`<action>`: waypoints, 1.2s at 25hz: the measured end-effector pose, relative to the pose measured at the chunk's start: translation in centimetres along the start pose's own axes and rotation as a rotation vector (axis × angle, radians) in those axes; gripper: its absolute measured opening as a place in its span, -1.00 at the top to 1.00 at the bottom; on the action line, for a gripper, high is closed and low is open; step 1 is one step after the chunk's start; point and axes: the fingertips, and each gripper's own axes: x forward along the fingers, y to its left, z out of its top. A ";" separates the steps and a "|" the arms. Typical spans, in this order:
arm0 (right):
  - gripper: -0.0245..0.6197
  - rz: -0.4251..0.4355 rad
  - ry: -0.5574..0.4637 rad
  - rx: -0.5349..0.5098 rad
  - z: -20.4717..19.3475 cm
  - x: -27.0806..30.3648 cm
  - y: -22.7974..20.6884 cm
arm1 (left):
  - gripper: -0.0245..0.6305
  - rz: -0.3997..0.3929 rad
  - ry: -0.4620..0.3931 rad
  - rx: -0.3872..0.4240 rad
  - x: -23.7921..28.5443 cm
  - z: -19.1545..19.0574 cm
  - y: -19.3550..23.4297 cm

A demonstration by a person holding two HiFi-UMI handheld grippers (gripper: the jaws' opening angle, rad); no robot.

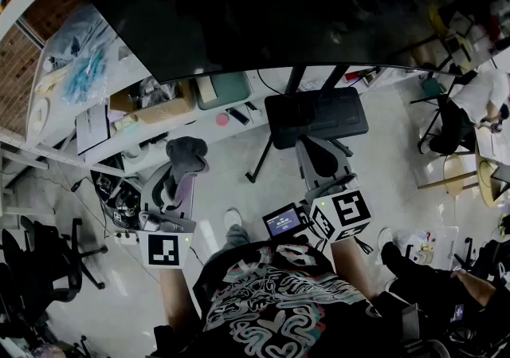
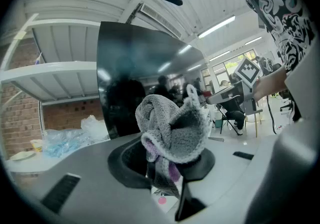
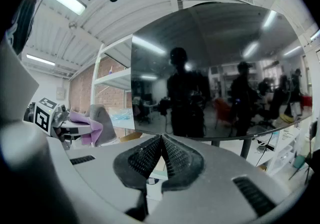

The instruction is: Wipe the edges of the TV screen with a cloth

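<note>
**Grey cloth waits below the screen's lower edge**

Grey and fleecy, with a purple fold showing low down, the cloth (image 2: 172, 128) is bunched in a loose wad. It is clamped between the jaws of the left tool (image 2: 167, 168). It sits below the TV screen (image 1: 279, 5), short of the lower edge and toward that edge's left end, and no contact is visible. The edge runs side to side across both tools, so the wipe should, by my reading, travel along it, with the left arm nearer. The screen is dark, glossy and full of reflections. The right tool (image 3: 161, 140), jaws together on nothing, points at the screen's lower edge nearer its middle. White shelving (image 2: 50, 73) stands left of the screen.
</note>
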 end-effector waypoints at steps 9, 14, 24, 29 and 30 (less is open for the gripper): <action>0.83 0.003 0.019 -0.029 -0.5 2.2 0.7 | 0.58 -0.013 -0.008 0.019 0.9 -0.7 1.6; 0.83 0.068 0.055 0.034 -1.5 2.3 0.5 | 0.58 0.004 -0.017 0.002 1.6 -0.8 1.5; 0.83 0.086 0.125 0.074 -3.2 4.8 3.0 | 0.58 0.072 0.006 -0.029 2.7 -2.8 5.4; 0.83 0.032 0.118 0.074 -3.0 6.9 4.3 | 0.58 0.080 0.015 -0.027 3.1 -4.7 9.2; 0.83 0.018 0.117 0.083 -3.0 7.3 4.5 | 0.58 0.078 0.025 -0.023 3.3 -5.3 9.9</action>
